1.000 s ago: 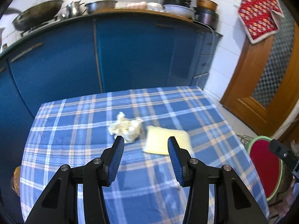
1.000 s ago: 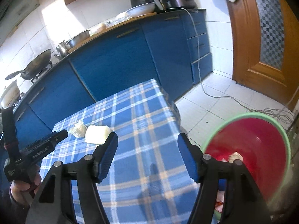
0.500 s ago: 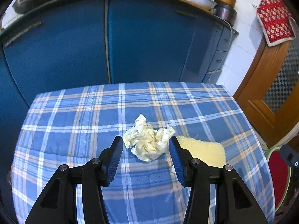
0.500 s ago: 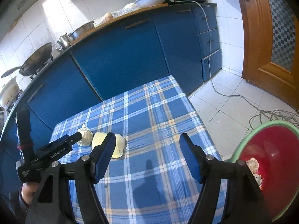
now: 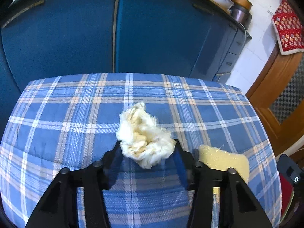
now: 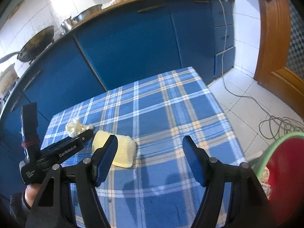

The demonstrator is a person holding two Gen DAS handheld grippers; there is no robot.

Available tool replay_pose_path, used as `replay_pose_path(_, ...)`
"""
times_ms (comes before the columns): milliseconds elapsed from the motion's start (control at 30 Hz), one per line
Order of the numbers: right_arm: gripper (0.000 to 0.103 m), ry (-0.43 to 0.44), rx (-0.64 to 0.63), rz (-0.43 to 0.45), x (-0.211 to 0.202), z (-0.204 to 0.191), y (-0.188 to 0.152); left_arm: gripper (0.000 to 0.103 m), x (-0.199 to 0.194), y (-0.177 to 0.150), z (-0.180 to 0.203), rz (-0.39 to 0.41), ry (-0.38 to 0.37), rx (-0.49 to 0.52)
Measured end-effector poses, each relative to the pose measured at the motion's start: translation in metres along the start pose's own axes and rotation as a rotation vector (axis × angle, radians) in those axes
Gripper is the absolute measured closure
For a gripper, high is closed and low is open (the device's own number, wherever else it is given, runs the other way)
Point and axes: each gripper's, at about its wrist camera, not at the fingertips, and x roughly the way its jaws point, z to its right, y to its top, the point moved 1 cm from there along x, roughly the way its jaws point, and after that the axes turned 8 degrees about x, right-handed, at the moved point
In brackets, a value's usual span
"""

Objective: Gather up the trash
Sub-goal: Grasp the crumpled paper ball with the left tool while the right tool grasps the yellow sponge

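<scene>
A crumpled white tissue wad (image 5: 144, 142) lies on the blue plaid tablecloth (image 5: 57, 125). My left gripper (image 5: 147, 148) is open with its fingers on either side of the wad's near part, low over the cloth. The wad also shows in the right wrist view (image 6: 76, 127), beside the left gripper's body (image 6: 62, 150). My right gripper (image 6: 150, 148) is open and empty above the table's right part. A red bin with a green rim (image 6: 281, 163) stands on the floor at the right, with some paper trash inside.
A yellow sponge (image 5: 224, 159) lies on the cloth just right of the wad, also in the right wrist view (image 6: 123, 150). Blue cabinets (image 5: 152, 28) stand behind the table. A wooden door (image 6: 277, 38) and a cable on the tiled floor (image 6: 247, 98) are at the right.
My left gripper moved forward and down until its open fingers straddle the tissue wad. My right gripper swung left over the table, so the bin slid toward the frame's right edge.
</scene>
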Motion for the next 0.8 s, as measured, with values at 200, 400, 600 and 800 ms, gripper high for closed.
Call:
replay_pose_path(200, 0.031, 0.004, -0.028, -0.035, 0.019, -0.012, -0.004, 0.071, -0.004, -0.002, -0.011, 0.014, -0.026, -0.03)
replay_pose_path(400, 0.025, 0.009, -0.04, -0.068, 0.037, -0.025, -0.008, 0.071, -0.022, -0.005, -0.023, 0.043, -0.023, -0.044)
replay_pose_path(600, 0.025, 0.018, -0.036, -0.127, 0.058, -0.037, -0.012, 0.071, -0.045, -0.01, -0.037, 0.061, -0.007, -0.07)
replay_pose_path(800, 0.016, -0.009, -0.009, -0.129, 0.069, -0.047, -0.014, 0.071, -0.058, -0.015, -0.046, 0.074, -0.001, -0.094)
